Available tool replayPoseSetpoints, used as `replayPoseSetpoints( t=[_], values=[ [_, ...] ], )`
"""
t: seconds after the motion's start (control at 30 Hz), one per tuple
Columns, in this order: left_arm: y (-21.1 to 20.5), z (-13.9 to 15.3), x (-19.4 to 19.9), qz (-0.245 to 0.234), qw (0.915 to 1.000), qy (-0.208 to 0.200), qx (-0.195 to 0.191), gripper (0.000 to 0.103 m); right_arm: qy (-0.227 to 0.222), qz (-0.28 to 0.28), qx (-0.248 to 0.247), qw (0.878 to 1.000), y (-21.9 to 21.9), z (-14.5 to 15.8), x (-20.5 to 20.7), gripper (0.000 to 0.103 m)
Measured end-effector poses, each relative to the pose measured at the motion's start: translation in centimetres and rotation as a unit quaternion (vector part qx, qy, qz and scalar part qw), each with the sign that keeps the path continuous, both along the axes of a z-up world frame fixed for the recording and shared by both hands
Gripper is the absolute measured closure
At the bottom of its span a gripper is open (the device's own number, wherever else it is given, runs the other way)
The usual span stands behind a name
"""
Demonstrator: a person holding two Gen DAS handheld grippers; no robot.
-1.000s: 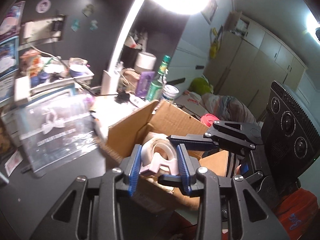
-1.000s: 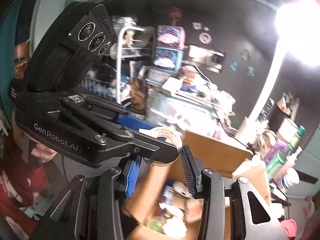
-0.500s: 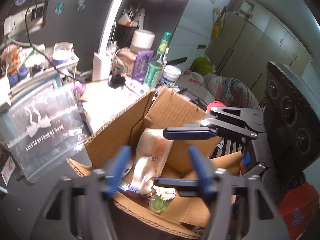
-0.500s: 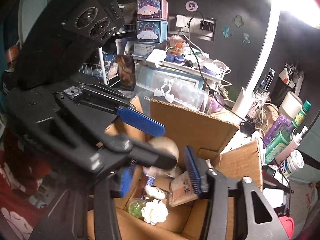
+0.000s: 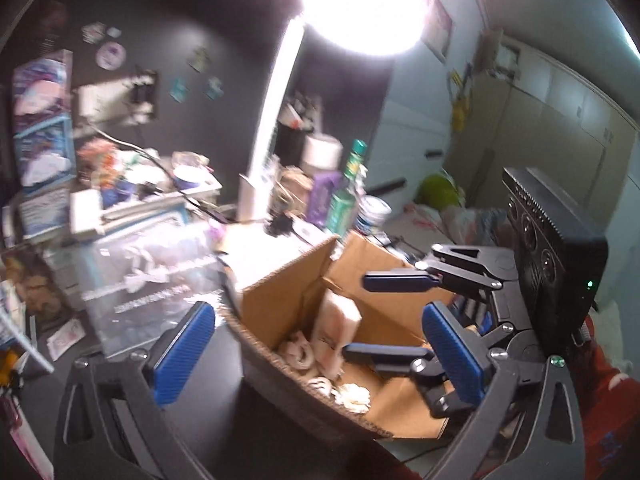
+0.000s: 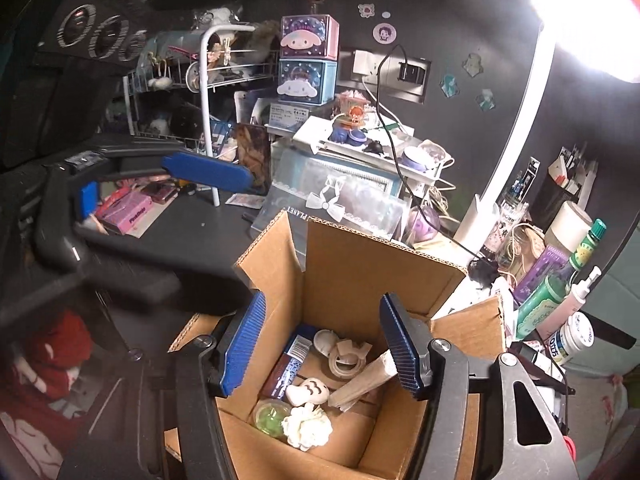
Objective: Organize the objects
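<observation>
An open cardboard box [image 6: 360, 256] stands on the dark desk; it also shows in the left wrist view [image 5: 280, 304]. Inside lie a roll of tape [image 6: 347, 361], a white flower piece [image 6: 306, 426], a green round item [image 6: 272, 414], a white figure [image 6: 308, 392], a dark flat pack [image 6: 286, 366] and a tan packet [image 6: 364, 382]. My right gripper [image 6: 320, 344] is open and empty above the box mouth. My left gripper [image 5: 316, 354] is wide open and empty at the box's near left side; it also shows in the right wrist view [image 6: 206, 172].
A clear bag with a white bow [image 6: 340, 204] leans behind the box. Bottles and jars [image 6: 560, 292] crowd the right. A white lamp post [image 6: 508, 152] rises behind. Character tins [image 6: 308, 60], a wire rack [image 6: 208, 80] and a pink box [image 6: 128, 214] stand left.
My left gripper opened and let go of the tape roll, which now lies in the box. The left gripper drew back to the box's left side. The right gripper stayed open over the box.
</observation>
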State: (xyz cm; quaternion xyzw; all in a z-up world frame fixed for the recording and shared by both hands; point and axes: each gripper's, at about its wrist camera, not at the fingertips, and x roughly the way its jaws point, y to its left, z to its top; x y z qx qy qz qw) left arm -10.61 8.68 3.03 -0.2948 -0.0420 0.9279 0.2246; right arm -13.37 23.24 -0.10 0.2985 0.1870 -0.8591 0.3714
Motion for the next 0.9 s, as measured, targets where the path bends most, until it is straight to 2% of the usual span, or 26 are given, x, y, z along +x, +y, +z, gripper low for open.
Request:
replayPoseSetpoints(
  t=[0.07, 0.13, 0.27, 0.4, 0.47, 0.6, 0.9],
  values=[
    [-0.7, 0.2, 1.0, 0.027, 0.9995, 0.016, -0.002, 0.0, 0.007, -0.003, -0.005, 1.0, 0.2, 0.1, 0.3, 0.044],
    [-1.4, 0.2, 2.1, 0.058, 0.9977, 0.033, -0.009, 0.0, 0.012, -0.005, -0.012, 1.0, 0.4, 0.2, 0.5, 0.037],
    [-2.7, -0.3, 3.7, 0.127, 0.9902, 0.052, -0.023, 0.0, 0.013, -0.007, -0.03, 0.999, 0.8, 0.4, 0.9, 0.034],
    [-4.0, -0.9, 4.7, 0.17, 0.9832, 0.065, -0.012, 0.0, 0.013, -0.001, -0.048, 0.999, 1.1, 0.4, 1.1, 0.02],
    [-4.6, -1.1, 5.0, 0.189, 0.9795, 0.07, -0.01, 0.0, 0.018, 0.004, -0.058, 0.998, 1.2, 0.3, 1.3, 0.018],
    [-5.2, -1.6, 5.4, 0.206, 0.9757, 0.073, -0.017, 0.0, 0.028, 0.011, -0.082, 0.996, 1.5, 0.1, 1.5, 0.009],
    [-5.9, -2.1, 5.5, 0.222, 0.9722, 0.072, -0.021, 0.0, 0.03, 0.025, -0.123, 0.992, 2.2, -0.3, 1.4, 0.009]
  ],
)
